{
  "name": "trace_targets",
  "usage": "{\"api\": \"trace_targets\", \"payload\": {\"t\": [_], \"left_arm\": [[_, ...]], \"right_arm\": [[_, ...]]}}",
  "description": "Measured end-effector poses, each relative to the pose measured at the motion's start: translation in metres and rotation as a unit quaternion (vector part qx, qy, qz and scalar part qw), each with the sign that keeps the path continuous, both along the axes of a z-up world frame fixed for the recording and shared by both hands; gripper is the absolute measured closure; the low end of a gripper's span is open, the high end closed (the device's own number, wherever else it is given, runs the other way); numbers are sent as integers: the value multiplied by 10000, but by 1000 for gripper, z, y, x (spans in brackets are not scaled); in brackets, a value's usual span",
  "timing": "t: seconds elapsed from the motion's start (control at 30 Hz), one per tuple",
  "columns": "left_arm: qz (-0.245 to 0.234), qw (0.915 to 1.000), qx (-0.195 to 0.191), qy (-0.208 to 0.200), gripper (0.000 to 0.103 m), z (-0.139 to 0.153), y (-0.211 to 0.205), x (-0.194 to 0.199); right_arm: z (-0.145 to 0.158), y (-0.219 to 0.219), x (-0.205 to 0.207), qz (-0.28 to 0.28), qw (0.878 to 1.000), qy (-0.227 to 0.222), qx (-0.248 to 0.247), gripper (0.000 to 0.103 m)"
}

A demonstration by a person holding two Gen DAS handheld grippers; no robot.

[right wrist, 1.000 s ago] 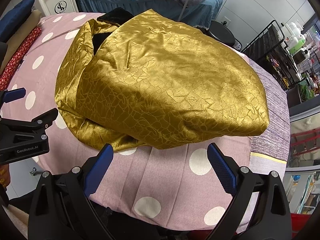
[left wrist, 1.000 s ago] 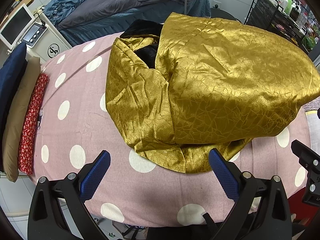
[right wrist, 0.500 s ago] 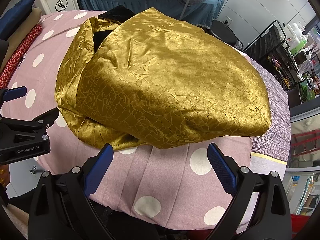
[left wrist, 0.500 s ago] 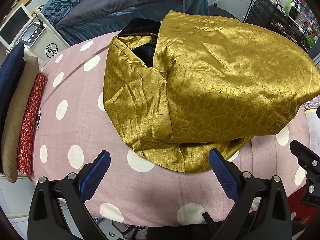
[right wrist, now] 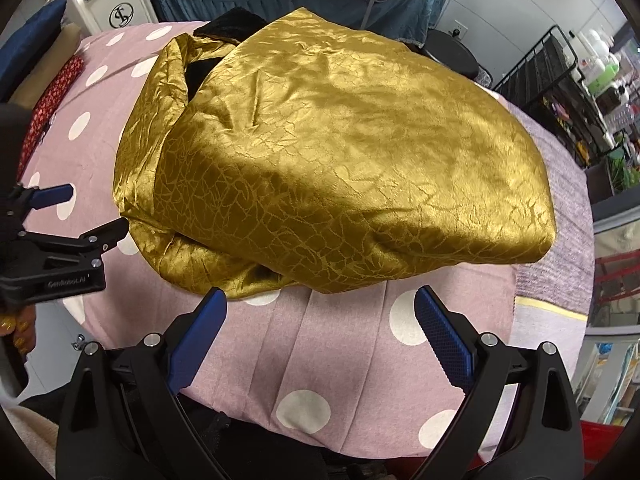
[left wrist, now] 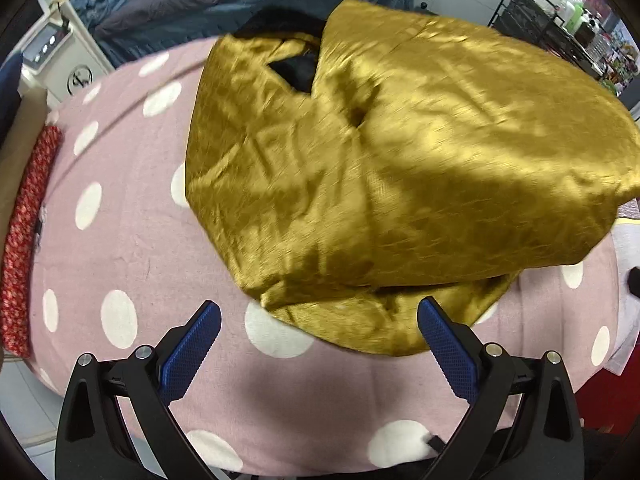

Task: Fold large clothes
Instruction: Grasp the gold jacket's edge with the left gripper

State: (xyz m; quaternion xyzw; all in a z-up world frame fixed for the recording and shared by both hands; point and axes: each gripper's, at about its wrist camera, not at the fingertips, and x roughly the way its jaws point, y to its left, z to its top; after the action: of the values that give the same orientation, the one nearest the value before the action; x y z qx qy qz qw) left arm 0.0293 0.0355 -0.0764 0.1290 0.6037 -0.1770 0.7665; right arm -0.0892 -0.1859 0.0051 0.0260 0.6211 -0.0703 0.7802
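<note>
Lying folded, gold garment (right wrist: 332, 160), both claws spread, left claw (right wrist: 60, 220) seen from right wrist

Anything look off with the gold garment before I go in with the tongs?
The fold is untidy. The gold garment has a lower layer bunched out past its near edge, and black lining shows at the far end. Both the left tongs and right tongs are open and empty.
</note>
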Motion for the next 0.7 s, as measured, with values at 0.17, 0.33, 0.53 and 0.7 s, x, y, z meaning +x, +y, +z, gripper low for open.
{"api": "trace_targets", "payload": {"t": [0.17, 0.33, 0.53, 0.7], "left_arm": [[351, 9909, -1052, 760, 8, -40, 32, 23], [390, 9778, -1627, 1265, 8, -79, 17, 32], [-158, 9853, -1318, 1071, 34, -86, -35, 34], [-734, 9842, -1412, 782, 86, -48, -68, 44]], "right_arm": [[-3, -18, -9, -195, 9997, -124, -43, 10], [-14, -27, -15, -306, 9995, 57, -32, 10], [-17, -34, -19, -529, 9986, 42, -3, 10], [-23, -40, -25, -716, 9974, 8, 74, 10]]}}
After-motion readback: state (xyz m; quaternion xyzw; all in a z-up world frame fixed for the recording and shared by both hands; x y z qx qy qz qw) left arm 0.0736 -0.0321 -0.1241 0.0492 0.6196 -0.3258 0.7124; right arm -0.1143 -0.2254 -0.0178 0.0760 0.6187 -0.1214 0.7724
